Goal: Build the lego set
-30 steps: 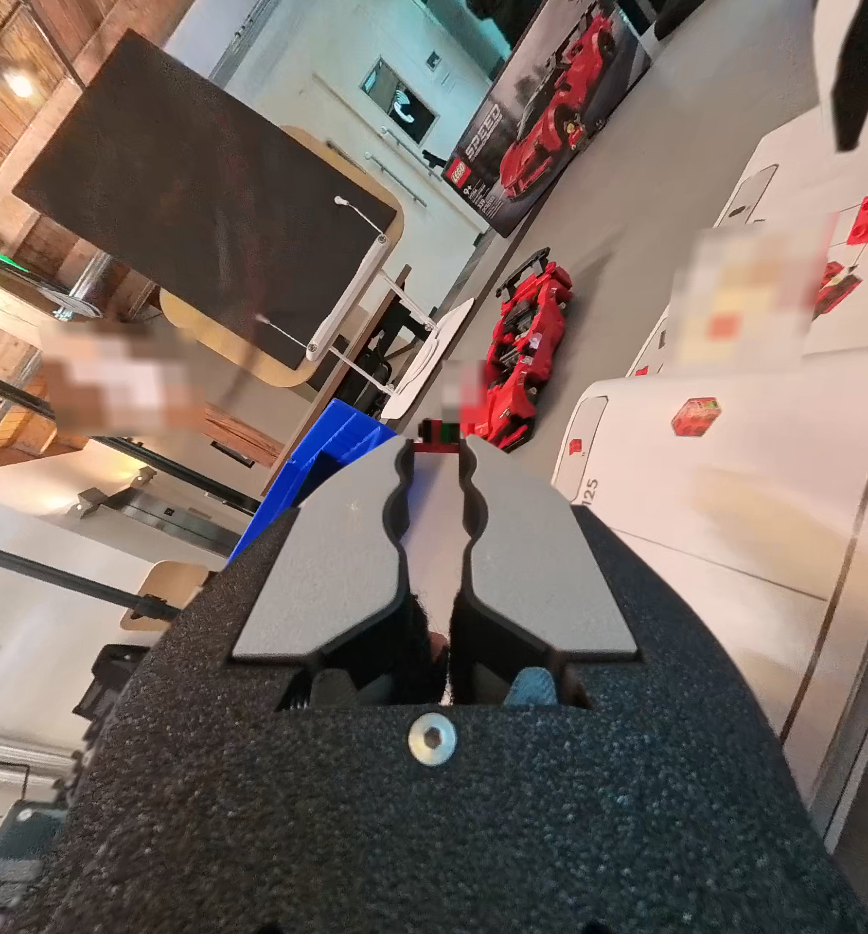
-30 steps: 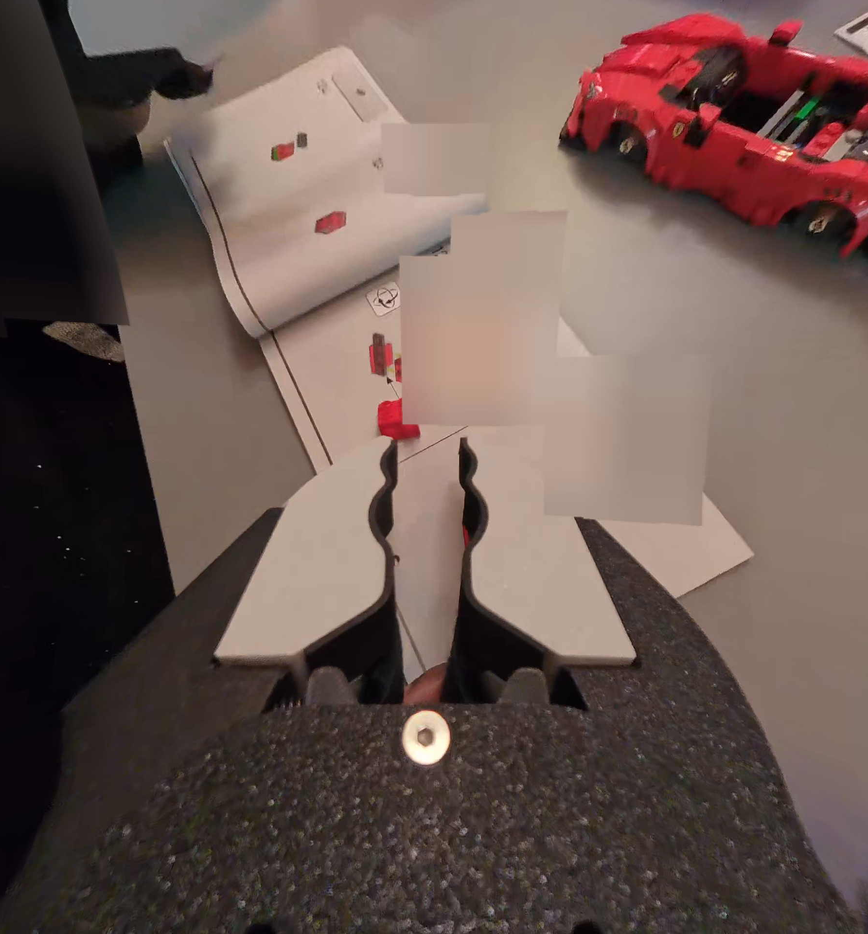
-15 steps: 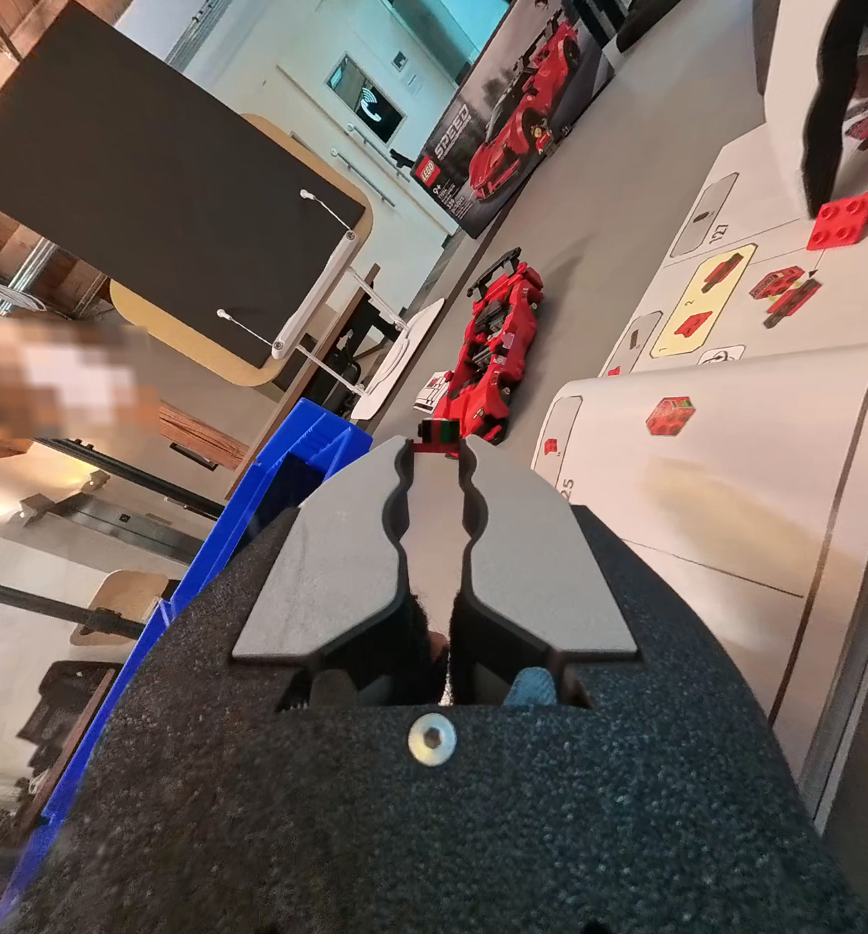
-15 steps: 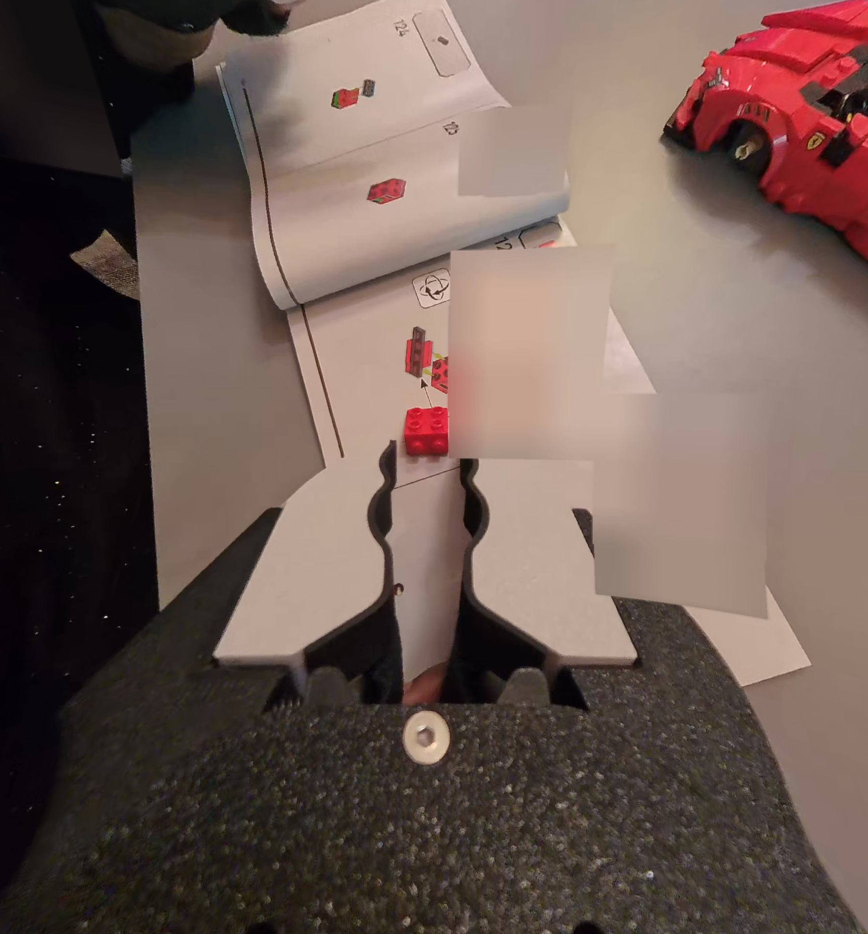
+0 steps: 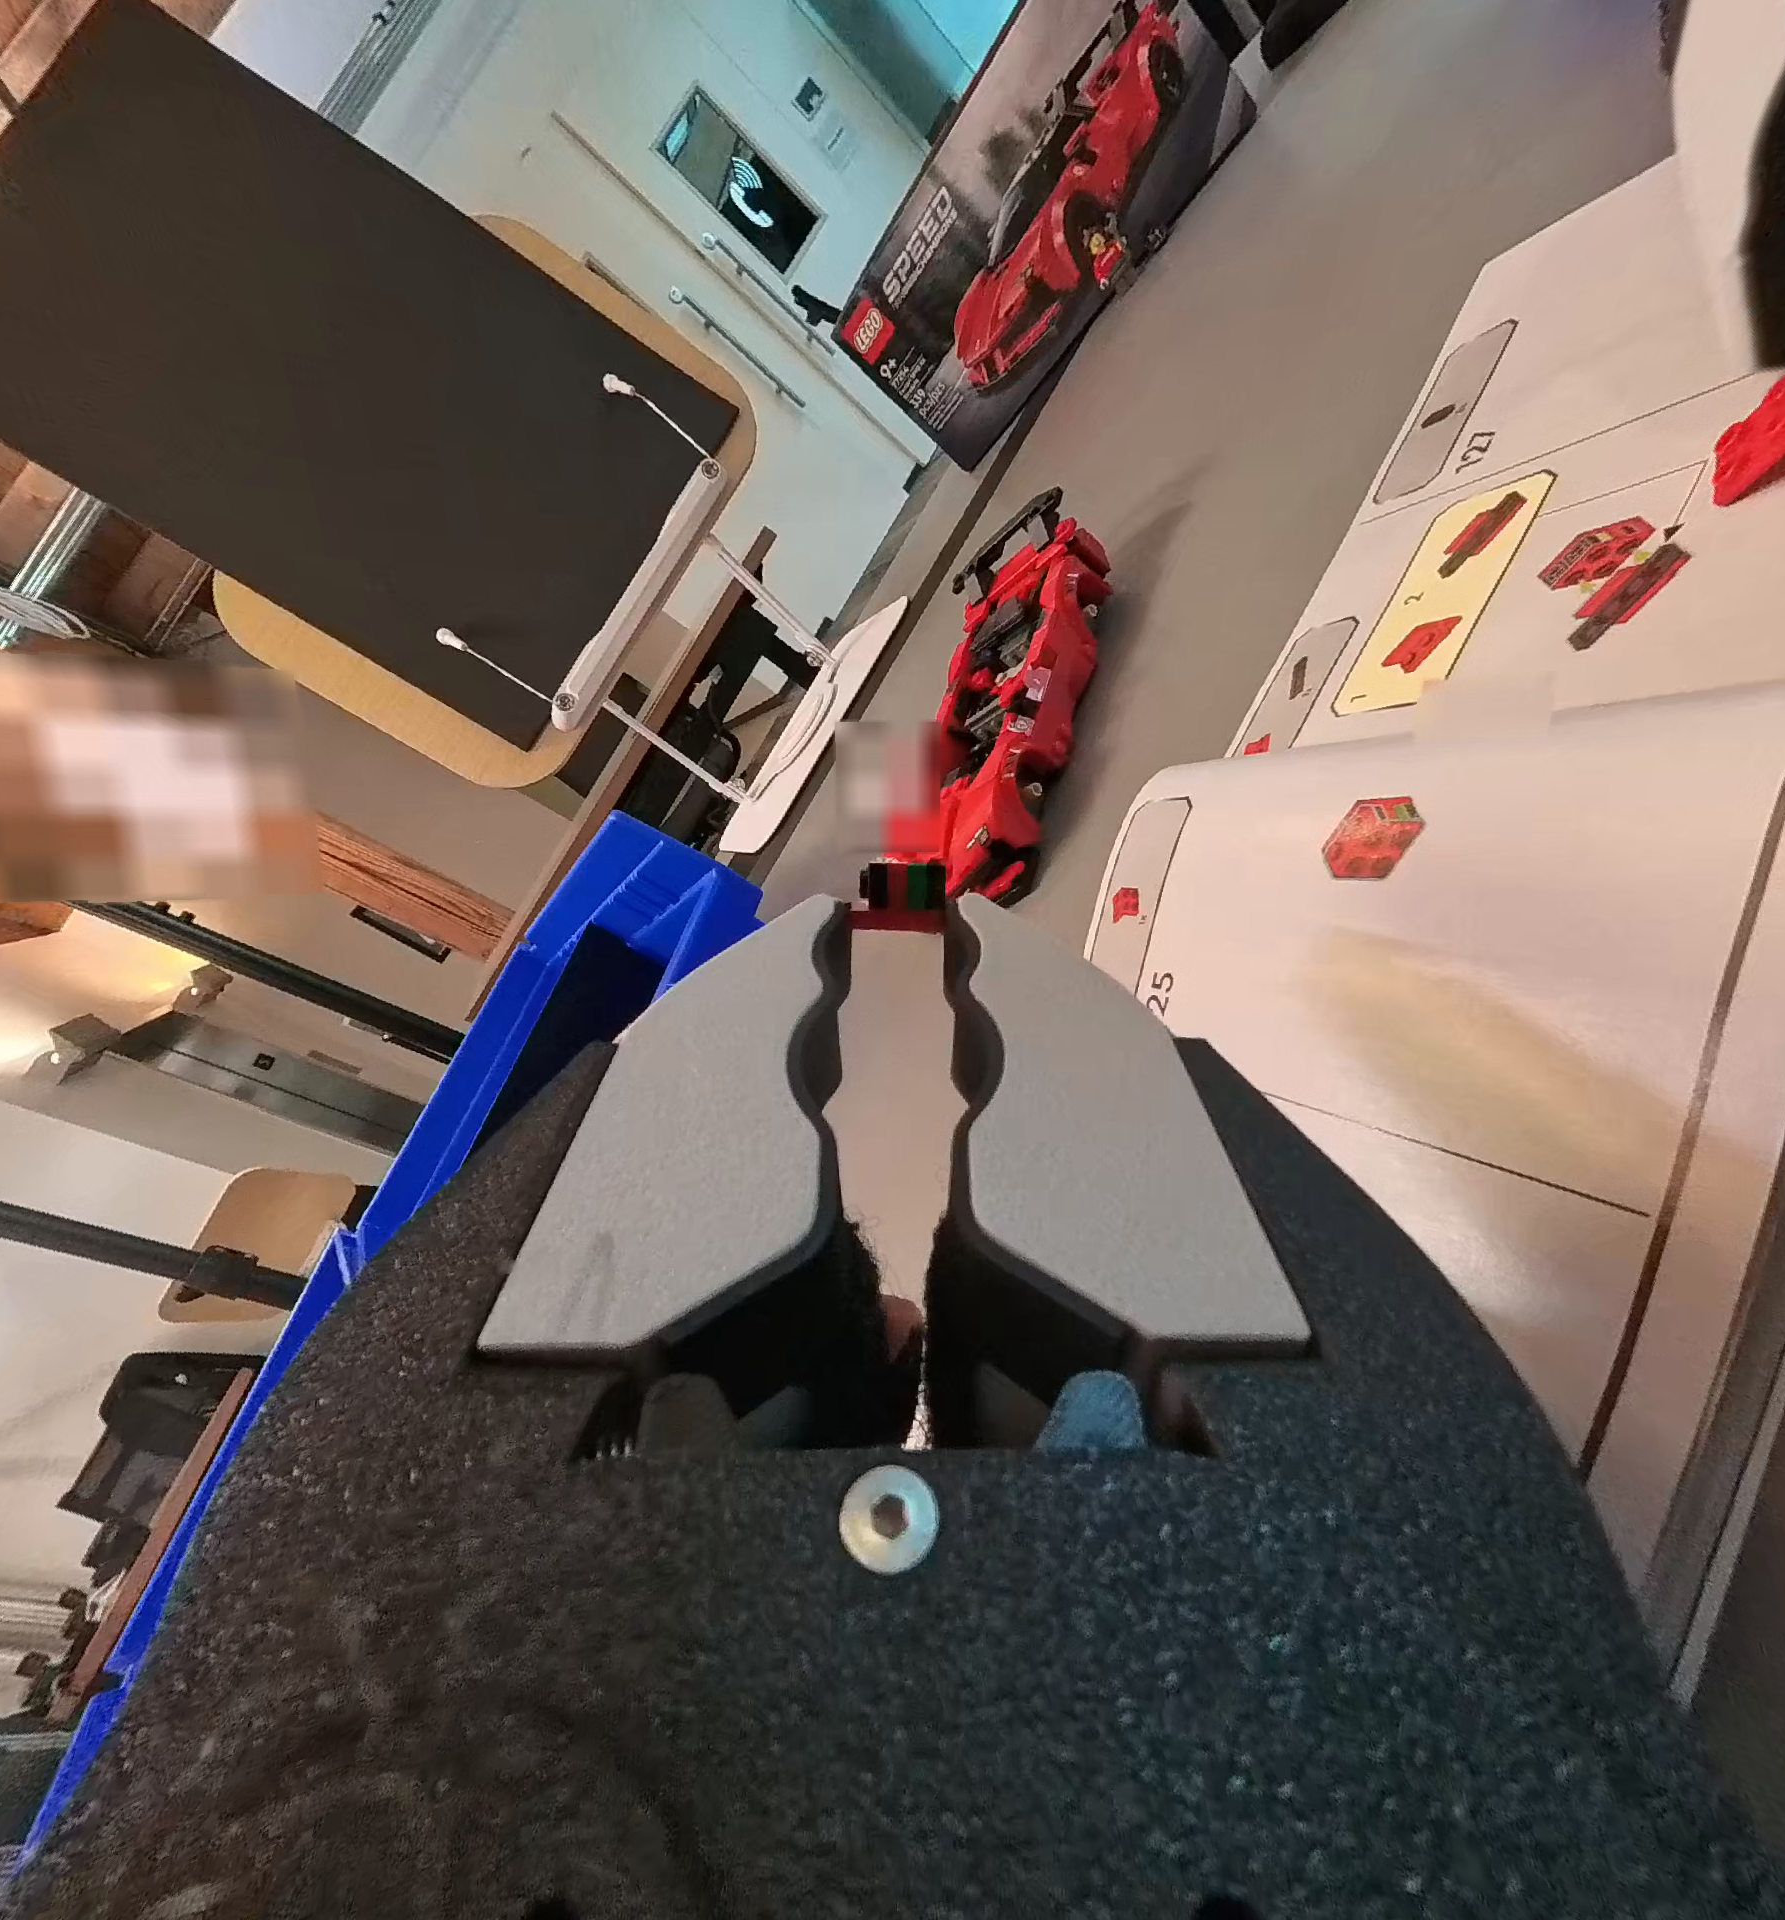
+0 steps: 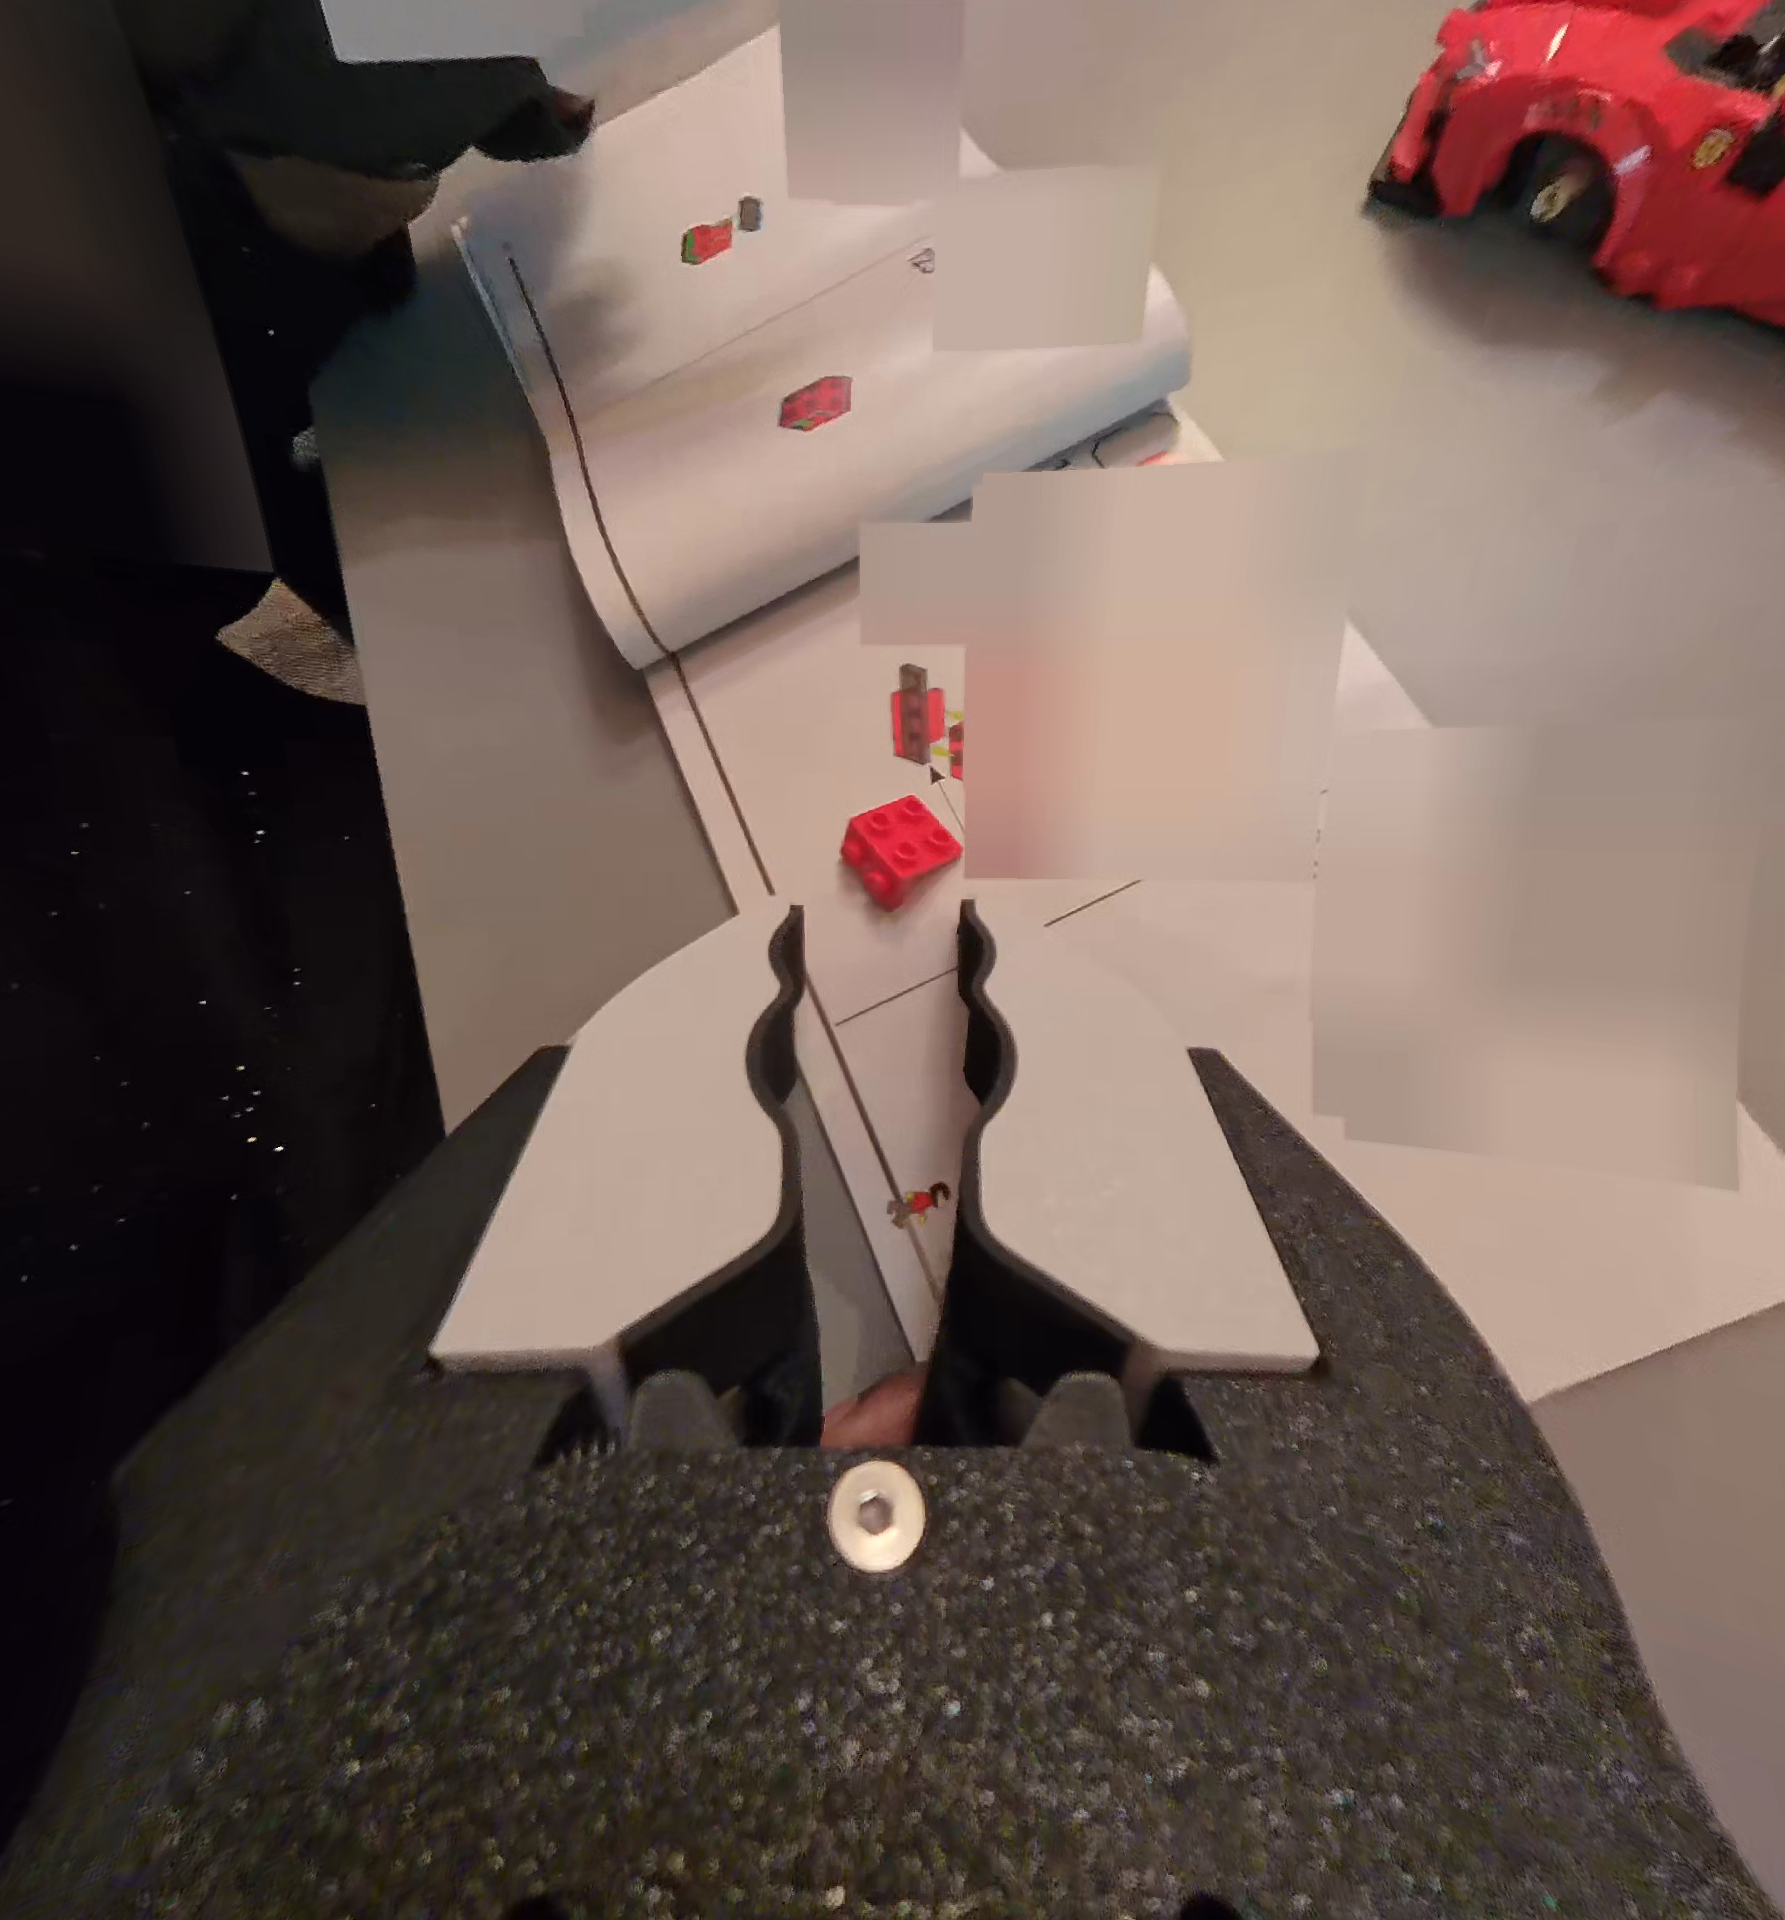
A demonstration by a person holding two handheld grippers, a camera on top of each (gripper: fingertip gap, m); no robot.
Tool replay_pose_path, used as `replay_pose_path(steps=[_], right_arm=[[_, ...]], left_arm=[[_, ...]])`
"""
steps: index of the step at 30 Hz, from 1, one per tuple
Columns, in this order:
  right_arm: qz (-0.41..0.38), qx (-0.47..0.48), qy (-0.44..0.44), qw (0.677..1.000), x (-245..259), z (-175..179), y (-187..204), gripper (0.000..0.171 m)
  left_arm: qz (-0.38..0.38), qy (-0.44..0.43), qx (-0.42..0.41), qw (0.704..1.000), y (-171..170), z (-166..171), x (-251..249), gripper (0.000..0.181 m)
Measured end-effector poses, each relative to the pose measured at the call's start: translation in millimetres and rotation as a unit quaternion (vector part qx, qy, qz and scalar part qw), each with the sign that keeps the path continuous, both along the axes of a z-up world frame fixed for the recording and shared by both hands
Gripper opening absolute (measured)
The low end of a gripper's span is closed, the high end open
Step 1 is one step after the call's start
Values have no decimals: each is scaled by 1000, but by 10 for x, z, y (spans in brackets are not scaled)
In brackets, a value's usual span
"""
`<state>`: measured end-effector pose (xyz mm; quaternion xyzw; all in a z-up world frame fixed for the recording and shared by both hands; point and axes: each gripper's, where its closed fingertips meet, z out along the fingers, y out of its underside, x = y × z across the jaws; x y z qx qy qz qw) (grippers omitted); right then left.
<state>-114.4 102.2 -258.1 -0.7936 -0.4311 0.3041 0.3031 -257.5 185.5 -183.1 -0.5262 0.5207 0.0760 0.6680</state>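
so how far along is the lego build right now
Done: the red car on the table looks largely assembled. In hand: the left tool is shut on a small red, green and black sub-assembly. Left: the loose red brick lies on the open instruction booklet, just ahead of the open, empty right tool; it has yet to be picked up and joined.

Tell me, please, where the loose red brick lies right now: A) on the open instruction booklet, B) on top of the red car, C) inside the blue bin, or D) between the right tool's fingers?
A: the red brick rests on a page of the open instruction booklet, just ahead of the right tool, whose open fingers hold nothing.
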Motion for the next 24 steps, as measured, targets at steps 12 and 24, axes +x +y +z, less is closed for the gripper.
replay_pose_path(steps=[12, 24], right_arm=[[47, 0, -31, 998, -68, 101, -73, 21], [287, 129, -103, 944, -243, 190, -141, 23]], left_arm=[[0, 6, 0, 1000, 1, -15, 5, 16], [-18, 13, -7, 1000, -35, -38, 45, 16]])
